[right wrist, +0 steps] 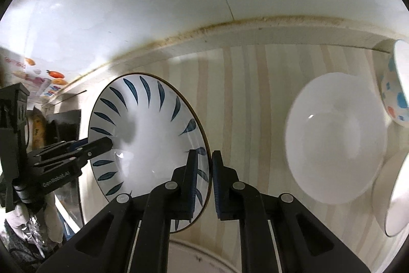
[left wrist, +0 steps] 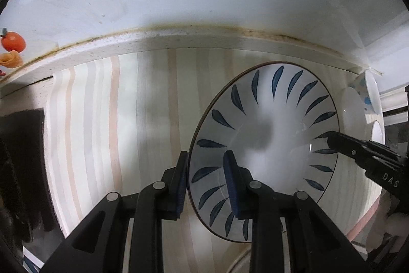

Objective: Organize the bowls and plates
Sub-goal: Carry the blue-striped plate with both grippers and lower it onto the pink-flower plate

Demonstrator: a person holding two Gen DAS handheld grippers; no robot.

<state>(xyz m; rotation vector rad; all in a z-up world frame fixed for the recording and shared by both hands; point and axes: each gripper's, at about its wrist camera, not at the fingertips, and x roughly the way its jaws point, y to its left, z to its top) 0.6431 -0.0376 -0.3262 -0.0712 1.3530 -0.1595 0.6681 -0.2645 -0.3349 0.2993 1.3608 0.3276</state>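
You hold a white plate with blue leaf marks (left wrist: 265,140) between both tools, above or on a desk (left wrist: 115,124) covered in a pale striped sheet. Your left gripper (left wrist: 207,181) straddles the plate's near-left rim, one finger outside and one inside the dish, and the fingers (left wrist: 231,183) look closed down onto the rim. Your right gripper (right wrist: 205,181) does the same on the opposite rim, its fingers nearly together with the plate's edge pinched between them. Whether the plate is resting on the desk or lifted just clear of it is hard to tell through the fisheye lens. A plain white bowl (right wrist: 334,137) sits on the desk to the right of the plate, apart from it, with a spotted blue-and-orange bowl (right wrist: 395,91) tipped against the wall behind it and another white bowl (right wrist: 393,193) touching its near-right side. The chief risk is the grip itself: each tool holds only a thin, smooth, glazed rim, so if your two hands drift apart or twist unevenly, the plate could slip out of one side and swing or drop. Moving it rightward toward the bowls, its rim could knock the white bowl, and that could nudge the tipped spotted bowl loose. A pale curved rim (right wrist: 194,247) lies below your right tool and could also be struck on the way down.
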